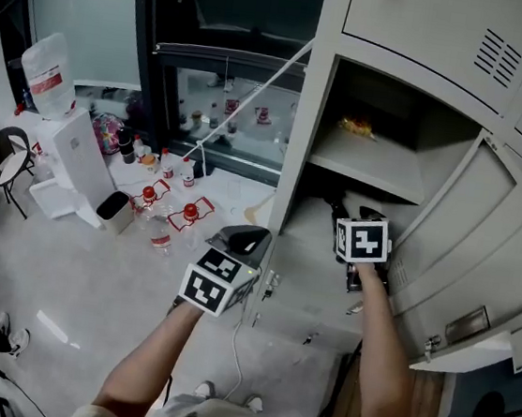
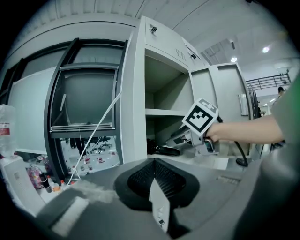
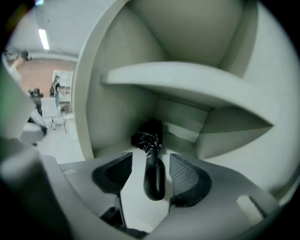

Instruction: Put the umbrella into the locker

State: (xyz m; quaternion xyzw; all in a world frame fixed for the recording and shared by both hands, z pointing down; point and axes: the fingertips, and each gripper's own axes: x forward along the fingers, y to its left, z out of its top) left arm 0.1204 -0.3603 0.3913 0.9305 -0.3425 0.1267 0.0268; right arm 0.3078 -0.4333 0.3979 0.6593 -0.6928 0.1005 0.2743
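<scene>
Inside the lower compartment of the locker (image 1: 298,151), the umbrella (image 3: 153,174) lay flat under the shelf (image 3: 187,82); the task looked nearly done.

The right gripper (image 3: 150,161) was at the locker mouth with its fingers (image 3: 186,178) spread apart on either side of the umbrella's dark handle, not pressing it, so the umbrella seemed released and resting on the compartment floor. The left gripper (image 2: 154,177) hung to the left, outside the locker, fingers together on nothing. What was left, as I judged it: pull the right gripper clear and maybe shut the open door (image 1: 483,249). As for readable writing, there was none: the marker cubes (image 1: 363,240) carried only black-and-white squares, the door's small plate (image 1: 467,324) was too small to read, and the red labels on the far-left water jug (image 1: 52,81) and the floor bottles (image 1: 189,215) were illegible.
</scene>
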